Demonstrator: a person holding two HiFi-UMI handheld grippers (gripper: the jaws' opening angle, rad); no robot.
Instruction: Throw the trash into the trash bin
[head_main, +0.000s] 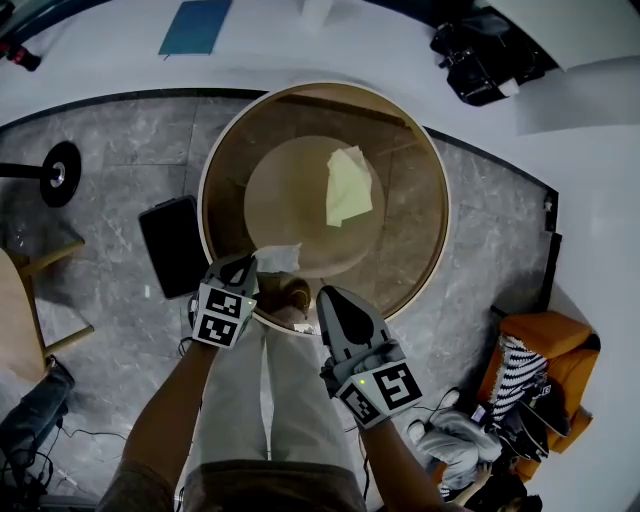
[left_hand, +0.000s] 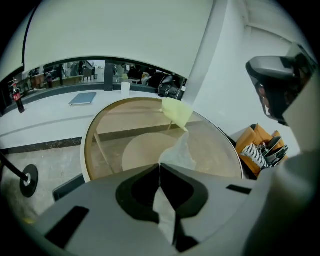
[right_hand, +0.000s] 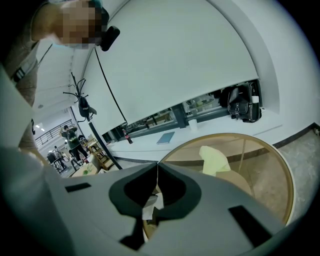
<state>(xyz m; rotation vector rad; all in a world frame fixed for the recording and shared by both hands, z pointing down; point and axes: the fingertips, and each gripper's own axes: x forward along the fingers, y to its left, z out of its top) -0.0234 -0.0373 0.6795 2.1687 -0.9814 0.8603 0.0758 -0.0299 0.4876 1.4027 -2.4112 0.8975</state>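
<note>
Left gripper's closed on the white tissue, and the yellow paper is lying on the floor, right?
No: the yellow paper lies on the round glass table, not the floor; the head view shows it. The left gripper is closed on the white tissue.

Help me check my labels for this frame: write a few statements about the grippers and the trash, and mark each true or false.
1. The left gripper is shut on a white scrap. True.
2. The yellow-green sheet lies on the floor. False: it lies on the round glass table.
3. The right gripper holds the yellow-green sheet. False: its jaws are together, and the sheet lies apart from it, farther out on the table.
4. Both grippers are at the table's near edge, by the person's legs. True.
</note>
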